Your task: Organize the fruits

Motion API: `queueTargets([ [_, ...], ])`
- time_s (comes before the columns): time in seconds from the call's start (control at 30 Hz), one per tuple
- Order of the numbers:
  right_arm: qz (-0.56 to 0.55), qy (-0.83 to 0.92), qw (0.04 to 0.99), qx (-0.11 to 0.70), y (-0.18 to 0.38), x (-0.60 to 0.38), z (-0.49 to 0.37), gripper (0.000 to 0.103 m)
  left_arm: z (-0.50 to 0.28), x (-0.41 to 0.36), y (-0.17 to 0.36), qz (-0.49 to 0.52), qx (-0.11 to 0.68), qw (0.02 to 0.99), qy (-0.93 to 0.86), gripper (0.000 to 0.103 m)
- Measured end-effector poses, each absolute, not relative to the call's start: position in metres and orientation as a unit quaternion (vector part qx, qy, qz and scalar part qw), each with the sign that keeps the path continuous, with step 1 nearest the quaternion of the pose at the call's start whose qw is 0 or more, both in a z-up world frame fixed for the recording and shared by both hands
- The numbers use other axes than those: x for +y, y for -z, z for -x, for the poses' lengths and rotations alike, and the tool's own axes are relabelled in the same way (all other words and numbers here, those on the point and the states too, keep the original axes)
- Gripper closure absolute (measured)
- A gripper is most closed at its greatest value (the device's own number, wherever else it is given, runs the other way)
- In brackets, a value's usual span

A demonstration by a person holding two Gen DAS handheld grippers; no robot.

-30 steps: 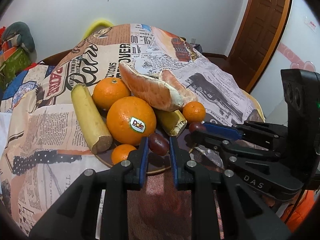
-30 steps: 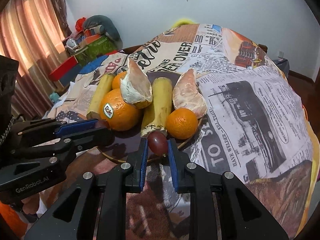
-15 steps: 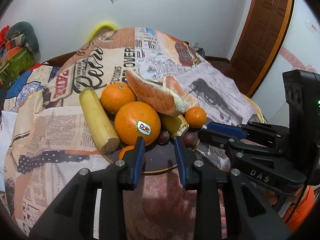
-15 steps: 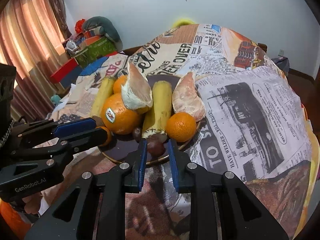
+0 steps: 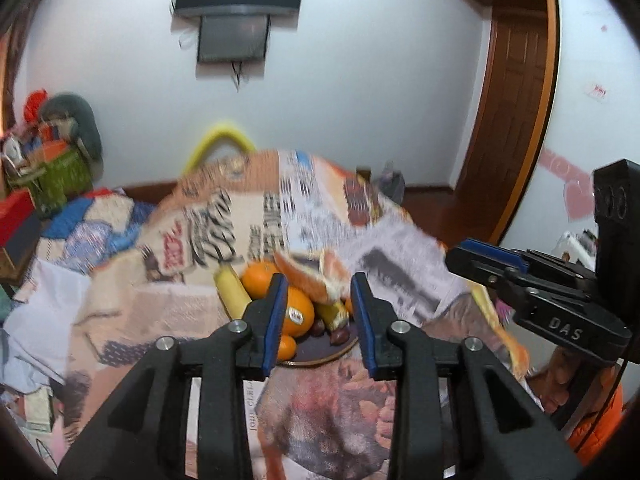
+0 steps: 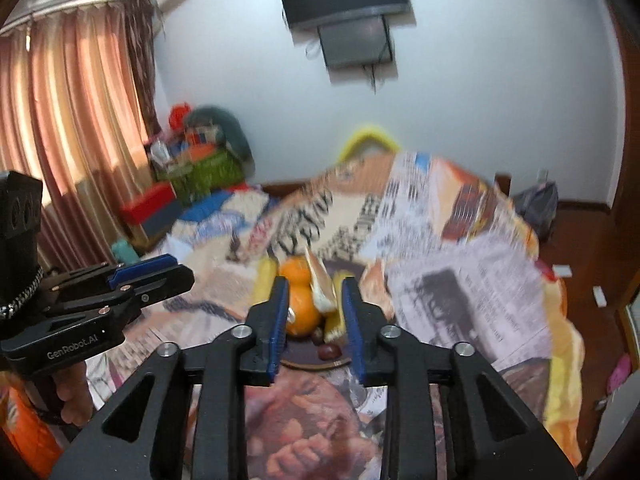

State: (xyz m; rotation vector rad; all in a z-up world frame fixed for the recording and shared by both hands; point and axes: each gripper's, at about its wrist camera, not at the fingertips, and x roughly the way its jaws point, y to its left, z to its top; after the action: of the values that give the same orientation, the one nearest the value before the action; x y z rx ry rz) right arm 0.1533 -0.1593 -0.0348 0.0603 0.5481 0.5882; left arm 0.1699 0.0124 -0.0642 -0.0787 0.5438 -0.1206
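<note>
A dark round plate [image 5: 320, 354] on the newspaper-print tablecloth holds oranges [image 5: 298, 312], a banana [image 5: 232, 292], pomelo pieces [image 5: 316, 276] and dark grapes [image 5: 340, 334]. The plate also shows in the right wrist view [image 6: 312, 360] with an orange [image 6: 302, 312] and a grape [image 6: 328, 352]. My left gripper [image 5: 320, 316] is open and empty, well back from and above the plate. My right gripper [image 6: 314, 316] is open and empty, also drawn back. Each gripper shows at the side of the other's view. Both views are blurred.
The tablecloth-covered table [image 5: 360, 240] fills the middle. A yellow chair back [image 5: 218, 144] stands behind it. Boxes and bags [image 6: 192, 168] are piled at the left by the curtains. A wooden door [image 5: 508, 120] is at the right.
Both grippers let go of their grapes onto the plate, opened wider, and pulled back and up from the plate, so the fruit looks smaller and farther.
</note>
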Motion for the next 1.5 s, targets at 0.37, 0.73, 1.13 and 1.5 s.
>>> queueTargets([
  [0.37,-0.035,-0.260,0.953,0.149,-0.026,-0.171,-0.080,0.051,-0.084,0.006,-0.002,0.017,0.147,0.988,0.032,0.041],
  [0.73,-0.031,-0.242,0.963,0.117,-0.030,-0.168,-0.060,0.022,-0.048,0.006,-0.014,0.018,0.108,0.994,0.022,0.013],
  [1.13,-0.025,-0.210,0.973,0.093,-0.032,-0.172,-0.044,0.000,-0.034,0.003,-0.014,0.020,0.100,0.995,0.014,0.002],
  [1.5,-0.026,-0.206,0.974,0.094,-0.031,-0.173,-0.040,0.000,-0.033,0.002,-0.013,0.018,0.097,0.995,0.011,0.000],
])
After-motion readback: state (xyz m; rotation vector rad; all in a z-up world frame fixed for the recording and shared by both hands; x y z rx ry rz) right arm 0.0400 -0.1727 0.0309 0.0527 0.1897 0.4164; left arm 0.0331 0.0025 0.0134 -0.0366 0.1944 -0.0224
